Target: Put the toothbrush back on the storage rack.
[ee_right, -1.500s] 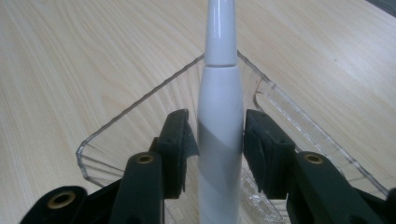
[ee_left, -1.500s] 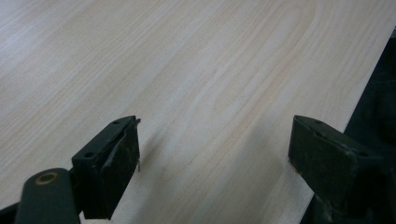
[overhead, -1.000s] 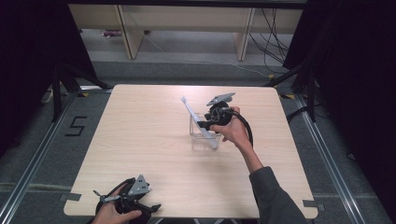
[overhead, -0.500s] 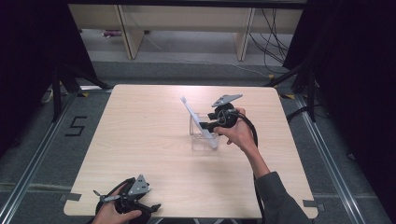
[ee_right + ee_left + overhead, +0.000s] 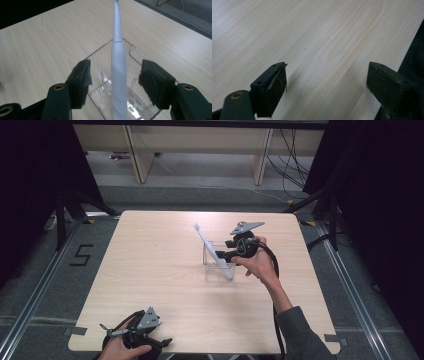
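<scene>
A white electric toothbrush [image 5: 212,250] leans to the upper left out of a clear plastic container [image 5: 218,266] near the table's middle. In the right gripper view the toothbrush handle [image 5: 117,75] stands between the jaws, with a gap on each side, above the ribbed container [image 5: 100,57]. My right gripper [image 5: 223,255] [image 5: 115,80] is open around the handle, coming in from the container's right. My left gripper [image 5: 150,337] [image 5: 327,80] rests at the table's front left edge, open, with bare wood between its jaws.
The light wooden table [image 5: 150,270] has its front edge just under the left gripper. Dark curtains flank both sides. Shelving legs and cables [image 5: 295,150] stand on the floor beyond the far edge.
The right hand and gripper have shifted slightly to the right beside the container. The toothbrush still leans the same way. The left gripper has stayed put.
</scene>
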Available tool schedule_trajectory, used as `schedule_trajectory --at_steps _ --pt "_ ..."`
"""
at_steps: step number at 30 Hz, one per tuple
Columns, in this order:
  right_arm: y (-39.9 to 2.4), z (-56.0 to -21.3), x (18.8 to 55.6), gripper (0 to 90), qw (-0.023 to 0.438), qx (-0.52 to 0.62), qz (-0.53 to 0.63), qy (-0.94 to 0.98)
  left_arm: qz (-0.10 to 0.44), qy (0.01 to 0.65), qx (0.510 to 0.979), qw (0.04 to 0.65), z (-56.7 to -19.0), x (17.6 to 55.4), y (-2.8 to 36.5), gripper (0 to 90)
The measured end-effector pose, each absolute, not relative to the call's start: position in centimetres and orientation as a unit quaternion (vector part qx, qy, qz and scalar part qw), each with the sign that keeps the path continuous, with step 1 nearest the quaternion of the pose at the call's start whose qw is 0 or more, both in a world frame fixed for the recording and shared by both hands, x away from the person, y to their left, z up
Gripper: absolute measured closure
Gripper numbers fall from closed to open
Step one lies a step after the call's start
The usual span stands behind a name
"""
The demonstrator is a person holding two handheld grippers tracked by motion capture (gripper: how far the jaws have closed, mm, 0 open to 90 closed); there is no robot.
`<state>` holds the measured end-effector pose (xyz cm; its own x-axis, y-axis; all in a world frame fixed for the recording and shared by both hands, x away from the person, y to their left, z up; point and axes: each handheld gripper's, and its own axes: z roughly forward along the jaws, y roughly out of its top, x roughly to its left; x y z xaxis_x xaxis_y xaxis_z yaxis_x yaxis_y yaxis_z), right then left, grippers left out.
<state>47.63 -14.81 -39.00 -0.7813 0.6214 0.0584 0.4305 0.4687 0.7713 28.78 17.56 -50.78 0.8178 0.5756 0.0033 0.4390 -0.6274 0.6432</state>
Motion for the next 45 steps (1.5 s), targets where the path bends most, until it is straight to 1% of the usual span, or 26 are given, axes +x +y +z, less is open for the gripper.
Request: schedule_trajectory --at_steps 3,7,9,10,12,15,16,17,18,20,25,26,27,28,30,32,33,34,35,36,45 --pt "-14.9 -38.9 47.5 41.8 0.122 0.308 0.413 0.848 0.098 0.28 0.898 0.324 -50.7 28.8 17.6 15.9" --pt "-15.3 -38.9 47.4 41.7 0.109 0.315 0.421 0.843 0.108 0.283 0.895 0.327 -50.7 28.7 17.6 15.9" --pt "-15.3 -38.9 47.3 41.7 0.113 0.317 0.423 0.841 0.108 0.283 0.895 0.328 -50.7 28.7 17.6 15.9" --pt "-15.5 -38.8 47.4 41.4 0.124 0.306 0.421 0.845 0.106 0.283 0.896 0.326 -50.8 28.8 17.6 15.9" --pt "-15.6 -38.8 47.1 40.6 0.117 0.317 0.422 0.841 0.106 0.282 0.896 0.326 -50.7 28.8 17.6 15.9" --pt "-15.8 -38.6 46.9 39.6 0.123 0.32 0.425 0.838 0.106 0.282 0.896 0.327 -50.7 28.8 17.6 15.9" --pt "-16.1 -38.5 46.8 37.9 0.128 0.311 0.429 0.838 0.106 0.283 0.895 0.327 -50.7 28.8 17.6 15.9" --pt "-16.1 -38.4 46.6 36.9 0.122 0.319 0.43 0.836 0.107 0.283 0.896 0.326 -50.7 28.8 17.6 15.9" --pt "-16.2 -38.4 46.6 35.3 0.134 0.311 0.43 0.837 0.106 0.282 0.896 0.326 -50.7 28.8 17.6 15.9" --pt "-16.3 -38.4 46.4 32.4 0.134 0.314 0.428 0.837 0.108 0.282 0.895 0.327 -50.7 28.7 17.6 15.9" --pt "-16.5 -38.5 45.8 28.0 0.14 0.317 0.436 0.83 0.106 0.285 0.895 0.326 -50.8 28.8 17.6 15.8" --pt "-16.5 -38.6 45.6 27.6 0.13 0.326 0.438 0.828 0.107 0.284 0.895 0.327 -50.8 28.8 17.6 15.8" --pt "-16.5 -38.6 45.6 27.6 0.13 0.326 0.438 0.828 0.107 0.284 0.895 0.327 -50.8 28.8 17.6 15.8" --pt "-16.6 -38.5 45.4 25.3 0.134 0.33 0.438 0.825 0.107 0.283 0.895 0.327 -50.8 28.8 17.6 15.8" --pt "-16.8 -38.6 45.3 24.8 0.14 0.329 0.445 0.821 0.106 0.282 0.896 0.326 -50.7 28.8 17.6 15.8" --pt "-16.8 -38.5 45.1 24.8 0.134 0.331 0.446 0.821 0.107 0.285 0.895 0.327 -50.7 28.8 17.6 15.7" --pt "-17.0 -38.6 45.2 24.8 0.142 0.322 0.448 0.822 0.107 0.285 0.895 0.327 -50.7 28.8 17.6 15.7" --pt "-17.0 -38.6 45.0 24.6 0.136 0.329 0.448 0.82 0.108 0.286 0.893 0.331 -50.8 28.8 17.6 15.6" --pt "-17.2 -38.5 45.0 24.5 0.147 0.323 0.443 0.824 0.106 0.285 0.895 0.327 -50.7 28.8 17.6 15.6" --pt "-17.2 -38.6 44.8 24.5 0.135 0.335 0.445 0.82 0.111 0.284 0.893 0.33 -50.7 28.7 17.6 15.5" --pt "-17.7 -38.5 44.6 23.5 0.156 0.324 0.444 0.821 0.111 0.284 0.893 0.331 -50.7 28.7 17.7 15.3"
